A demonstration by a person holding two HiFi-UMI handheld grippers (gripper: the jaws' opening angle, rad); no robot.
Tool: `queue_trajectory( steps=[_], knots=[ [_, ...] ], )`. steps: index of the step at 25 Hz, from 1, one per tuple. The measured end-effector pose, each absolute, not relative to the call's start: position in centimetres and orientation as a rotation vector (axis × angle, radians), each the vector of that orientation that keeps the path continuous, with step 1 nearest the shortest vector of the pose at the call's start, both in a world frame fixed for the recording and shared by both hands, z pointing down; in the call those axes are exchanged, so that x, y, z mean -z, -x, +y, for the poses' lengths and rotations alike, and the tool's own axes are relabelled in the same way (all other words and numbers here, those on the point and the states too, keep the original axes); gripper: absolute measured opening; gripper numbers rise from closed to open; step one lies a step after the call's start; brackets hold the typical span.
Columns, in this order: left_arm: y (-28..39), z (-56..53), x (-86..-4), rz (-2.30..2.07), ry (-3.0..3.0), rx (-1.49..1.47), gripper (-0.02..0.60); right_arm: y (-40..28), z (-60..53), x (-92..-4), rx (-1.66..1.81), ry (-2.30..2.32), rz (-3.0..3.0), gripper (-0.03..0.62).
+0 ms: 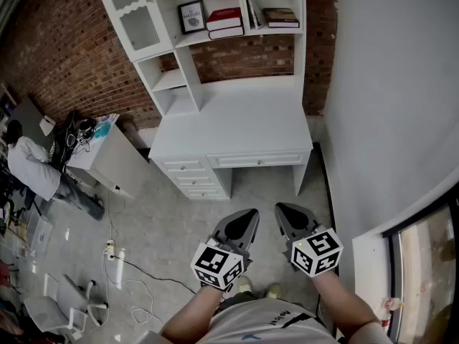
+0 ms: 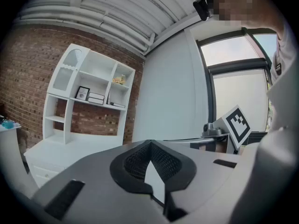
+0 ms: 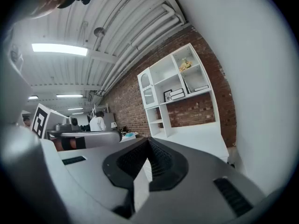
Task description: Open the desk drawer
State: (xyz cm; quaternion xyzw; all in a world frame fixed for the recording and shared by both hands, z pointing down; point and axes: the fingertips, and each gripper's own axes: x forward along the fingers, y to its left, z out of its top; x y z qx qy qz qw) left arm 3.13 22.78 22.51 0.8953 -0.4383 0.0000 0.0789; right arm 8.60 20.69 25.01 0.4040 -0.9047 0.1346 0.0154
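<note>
The white desk [image 1: 237, 124] with a shelf hutch stands against the brick wall ahead. Its wide drawer [image 1: 259, 160] under the top is closed, and a stack of small closed drawers [image 1: 192, 179] sits at its left. My left gripper [image 1: 247, 213] and right gripper [image 1: 281, 208] hang side by side over the floor, well short of the desk, both pointing at it. Their jaws meet at the tips with nothing between them. The left gripper [image 2: 150, 143] sees the desk [image 2: 51, 148] far off at left. In the right gripper [image 3: 148, 141] view, the desk [image 3: 201, 136] is at right.
A white wall [image 1: 387, 106] runs along the right, with a window [image 1: 430, 264] low down. Another desk [image 1: 107, 156] and a seated person in a white coat [image 1: 29, 167] are at left. Cables and a power strip [image 1: 111, 249] lie on the floor. Books [image 1: 224, 21] rest on the hutch shelf.
</note>
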Motion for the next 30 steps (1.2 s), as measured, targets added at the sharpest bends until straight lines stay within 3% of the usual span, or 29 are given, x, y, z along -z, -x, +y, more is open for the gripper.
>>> queue_trajectory(
  steps=[16, 30],
  knots=[
    [-4.4, 21.9, -22.4, -1.33, -2.649, 0.014, 0.012, -11.5, 19.7, -24.3, -0.538, -1.265, -2.878, 0.018],
    [-1.8, 14.3, -28.2, -1.31, -2.562, -0.021, 0.012, -10.0, 13.1, -28.2, -0.564, -1.296, -2.821, 0.018]
  ],
)
